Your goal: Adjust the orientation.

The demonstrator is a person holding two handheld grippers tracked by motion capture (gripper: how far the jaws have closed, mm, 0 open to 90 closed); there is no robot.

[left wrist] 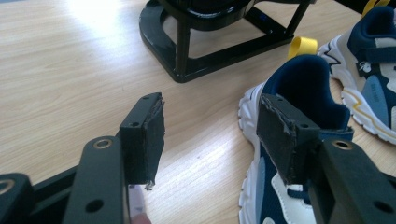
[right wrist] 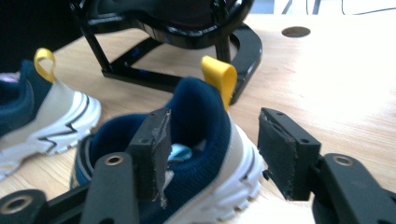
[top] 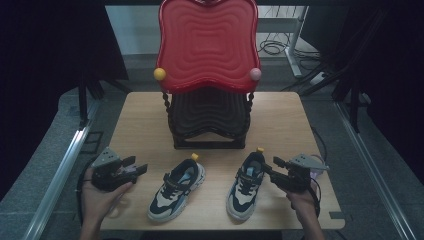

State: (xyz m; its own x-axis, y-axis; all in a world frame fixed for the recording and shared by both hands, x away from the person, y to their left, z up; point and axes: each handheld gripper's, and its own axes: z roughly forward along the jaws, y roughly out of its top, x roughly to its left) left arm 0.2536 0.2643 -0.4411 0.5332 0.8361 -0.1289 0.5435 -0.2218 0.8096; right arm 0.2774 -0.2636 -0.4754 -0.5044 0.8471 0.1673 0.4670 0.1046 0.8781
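— Wooden table (top: 140, 117), red-and-black rack (top: 207, 75) at its back; where are the shoes?
— Side by side in front; left gripper (top: 139, 167) gapes empty beside the left shoe (top: 176, 189); right gripper (top: 269, 165) straddles the right shoe (top: 245, 186)'s heel wall — pads not pressing.

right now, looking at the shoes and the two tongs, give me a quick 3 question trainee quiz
1. True or false: the left tongs grip the left shoe.
2. Which part of the right shoe sits between the jaws of the right tongs? A toe, B heel side wall, C sole
3. What colour is the pull loop on that shoe's heel?

Key:
1. False: they stand open beside it, with bare table between the jaws.
2. B: one jaw is inside the collar, one outside, not pressing.
3. Yellow.
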